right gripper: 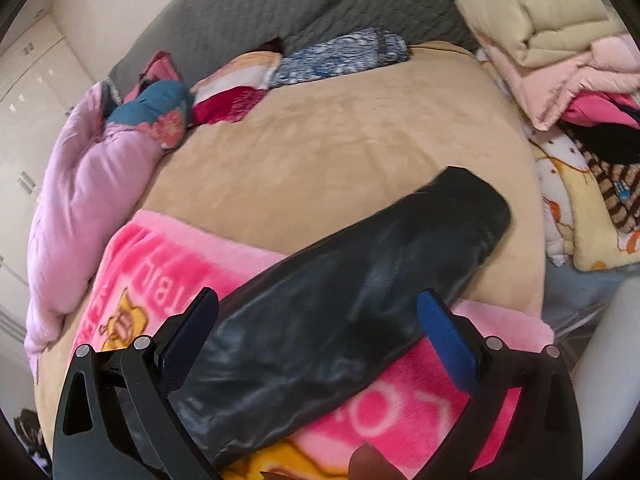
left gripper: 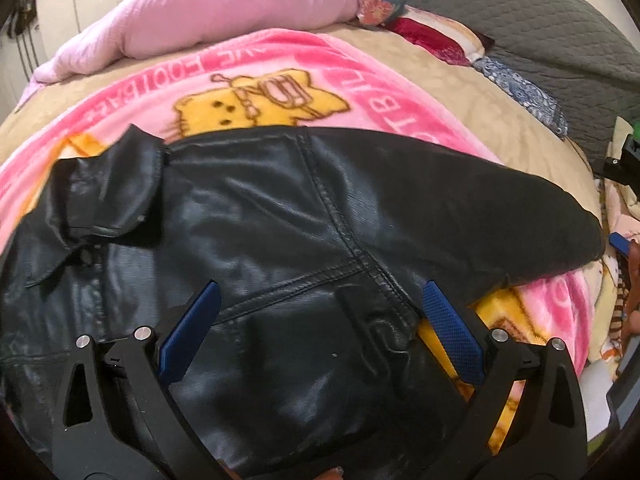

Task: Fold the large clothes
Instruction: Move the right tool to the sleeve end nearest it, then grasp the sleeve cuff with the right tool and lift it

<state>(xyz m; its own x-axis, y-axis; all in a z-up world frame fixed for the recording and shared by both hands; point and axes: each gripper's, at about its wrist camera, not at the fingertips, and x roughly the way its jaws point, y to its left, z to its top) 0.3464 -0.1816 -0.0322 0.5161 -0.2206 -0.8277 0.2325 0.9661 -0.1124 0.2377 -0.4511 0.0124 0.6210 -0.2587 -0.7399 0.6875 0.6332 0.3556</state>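
Both grippers are spread wide: the left gripper [left gripper: 320,312] over the black leather jacket [left gripper: 280,240] on the pink cartoon fleece blanket [left gripper: 260,76], the right gripper [right gripper: 316,320] straddling its sleeve [right gripper: 360,280].

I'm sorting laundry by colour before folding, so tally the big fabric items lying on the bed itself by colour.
Black: 1, leather jacket
Pink: 1, cartoon blanket
Lilac: 1, quilt
Tan: 1, bedspread
Total: 4
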